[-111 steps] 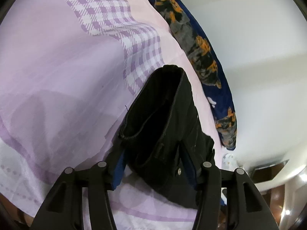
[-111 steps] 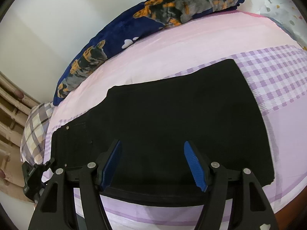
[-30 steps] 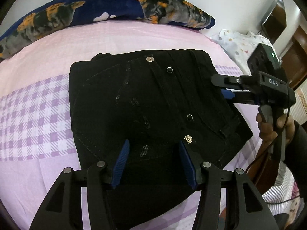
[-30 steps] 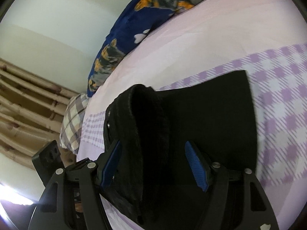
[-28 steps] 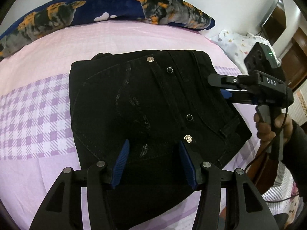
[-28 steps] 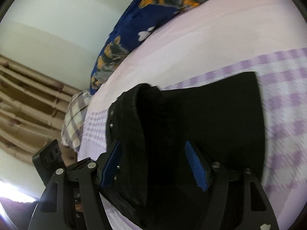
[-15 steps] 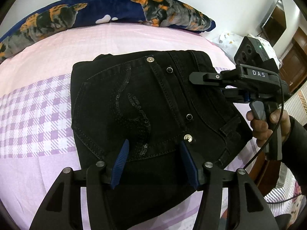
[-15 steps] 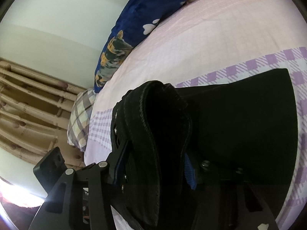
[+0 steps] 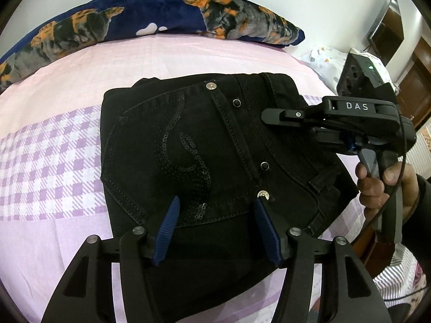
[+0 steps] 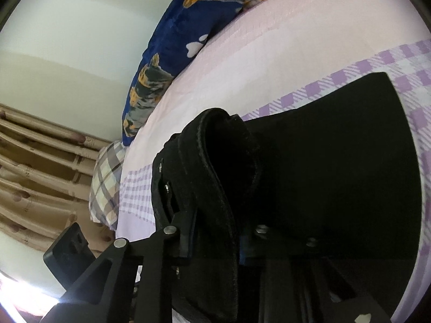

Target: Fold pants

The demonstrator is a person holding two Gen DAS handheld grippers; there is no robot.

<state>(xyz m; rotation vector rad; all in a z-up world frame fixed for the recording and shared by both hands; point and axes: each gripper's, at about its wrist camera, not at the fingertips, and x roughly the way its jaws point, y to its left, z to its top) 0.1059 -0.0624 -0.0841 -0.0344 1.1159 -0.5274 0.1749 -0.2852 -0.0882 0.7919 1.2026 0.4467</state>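
The black pants [image 9: 204, 161] lie folded on the bed sheet [image 9: 54, 161], which is pink with bands of purple check. In the left wrist view the back pocket with a sequin pattern faces up, and metal rivets show along its seam. The left gripper [image 9: 219, 231] hangs over the near edge of the pants with its two blue fingers [image 9: 168, 231] spread wide; nothing sits between them and they do not pinch the cloth. The right gripper [image 9: 285, 114] comes in from the right side of the same view, held by a hand [image 9: 377, 185], and its tip reaches over the waistband edge of the pants. In the right wrist view, the right gripper [image 10: 215, 231] is closed on a thick folded edge of the pants [image 10: 323, 175]: the cloth rises in a rounded hump between the fingers and hides most of the blue pads. The rest of the pants lies flat on the sheet [image 10: 282, 40] beyond the hump. A dark blue blanket [image 9: 150, 18] with an orange and grey animal print lies along the far side of the bed, against the wall. A plaid pillow [image 10: 106, 177] is at the bed's corner, beside brown curtains [image 10: 35, 172].
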